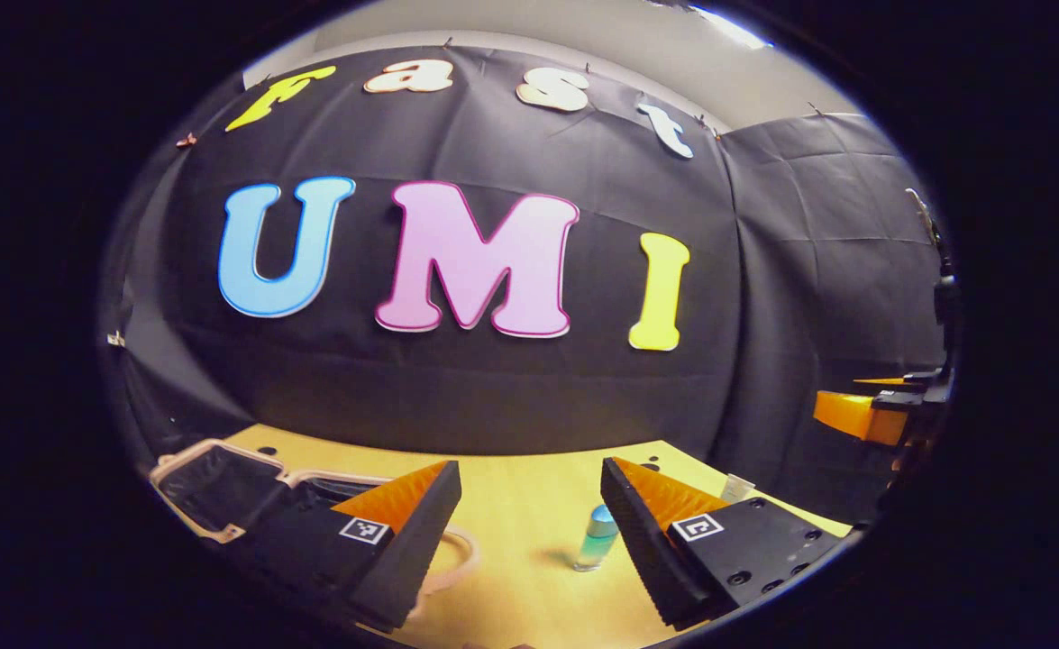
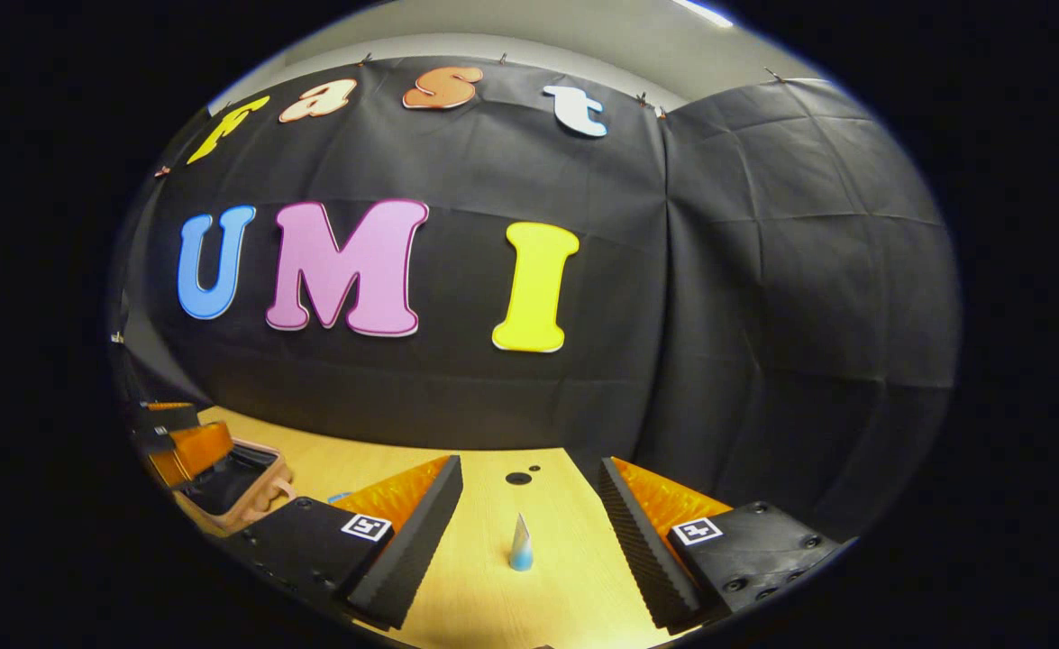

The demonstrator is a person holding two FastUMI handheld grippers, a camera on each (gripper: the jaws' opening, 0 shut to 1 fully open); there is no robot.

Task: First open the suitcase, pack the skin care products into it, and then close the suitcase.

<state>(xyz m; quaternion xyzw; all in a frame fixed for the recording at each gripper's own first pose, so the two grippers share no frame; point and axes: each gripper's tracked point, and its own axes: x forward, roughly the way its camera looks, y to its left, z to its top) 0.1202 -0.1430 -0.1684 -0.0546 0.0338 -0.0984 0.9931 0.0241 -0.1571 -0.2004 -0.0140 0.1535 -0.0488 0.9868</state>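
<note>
Right gripper view: small tube [image 2: 520, 543], upright on its cap, tapered end up, long axis vertical. It stands on the wooden table [image 2: 493, 604] straight ahead, centred in the gap of the right gripper [image 2: 529, 505]; fingers spread wide, nothing held, tube beyond the tips. Suitcase [image 2: 232, 491] lies open well off to the left, dark lining showing, left gripper just above it there.

Left gripper view: blue-green bottle [image 1: 597, 538] upright, hard by the right-hand finger, ahead of the left gripper [image 1: 529, 505], also agape and empty. Open suitcase [image 1: 214, 487] to its left.

Judgement: each hand has its own product nearest; a forward reach, then a carry left.
</note>
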